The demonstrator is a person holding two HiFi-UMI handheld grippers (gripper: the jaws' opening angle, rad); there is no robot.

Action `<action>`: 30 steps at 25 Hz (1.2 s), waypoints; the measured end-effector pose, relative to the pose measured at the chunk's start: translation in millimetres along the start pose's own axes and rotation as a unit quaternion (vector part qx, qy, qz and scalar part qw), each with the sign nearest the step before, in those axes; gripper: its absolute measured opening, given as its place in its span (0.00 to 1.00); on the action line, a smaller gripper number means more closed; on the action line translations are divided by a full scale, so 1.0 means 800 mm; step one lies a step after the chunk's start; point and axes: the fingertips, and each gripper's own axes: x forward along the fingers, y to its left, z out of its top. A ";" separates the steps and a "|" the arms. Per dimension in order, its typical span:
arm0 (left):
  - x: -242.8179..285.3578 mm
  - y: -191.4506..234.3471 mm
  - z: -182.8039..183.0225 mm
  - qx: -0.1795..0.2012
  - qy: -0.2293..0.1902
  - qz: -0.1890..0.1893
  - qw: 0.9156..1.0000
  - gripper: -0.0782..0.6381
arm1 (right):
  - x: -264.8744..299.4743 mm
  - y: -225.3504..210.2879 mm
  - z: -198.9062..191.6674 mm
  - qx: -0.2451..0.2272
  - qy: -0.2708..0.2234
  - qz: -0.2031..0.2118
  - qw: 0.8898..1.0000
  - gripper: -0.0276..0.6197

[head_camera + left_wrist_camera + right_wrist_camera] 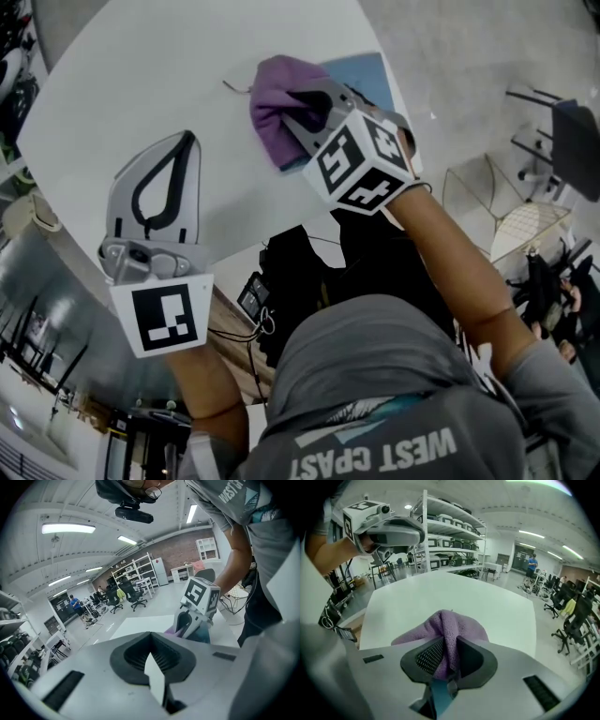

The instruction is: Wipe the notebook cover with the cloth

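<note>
A purple cloth (277,103) is bunched on the near-left corner of the blue notebook (361,73), which lies on the white table (141,84). My right gripper (302,105) is shut on the cloth, and a fold of it (449,644) is pinched between the pads. Below the jaws a blue sliver of the notebook (438,694) shows. My left gripper (190,141) hovers over the table to the left of the cloth. Its fingertips meet and nothing is held. In the left gripper view the right gripper (186,623) stands ahead over the cloth (169,631).
The table's near edge (246,251) runs just in front of the person's body, with cables and dark gear below it. A wire basket (487,192) and chair legs (539,141) stand on the floor to the right. Shelving (450,541) and office chairs (569,616) lie beyond the table.
</note>
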 end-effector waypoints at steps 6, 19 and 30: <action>-0.001 0.000 0.010 0.004 -0.010 0.000 1.000 0.11 | -0.076 -0.063 -0.089 0.070 0.034 -0.072 0.994 0.19; -0.009 -0.017 0.028 0.018 -0.025 -0.005 1.000 0.11 | -0.078 -0.040 -0.103 0.074 0.041 -0.098 0.992 0.19; -0.095 -0.002 0.034 0.025 -0.040 0.051 0.998 0.11 | -0.081 0.045 0.025 0.023 -0.045 -0.038 0.998 0.19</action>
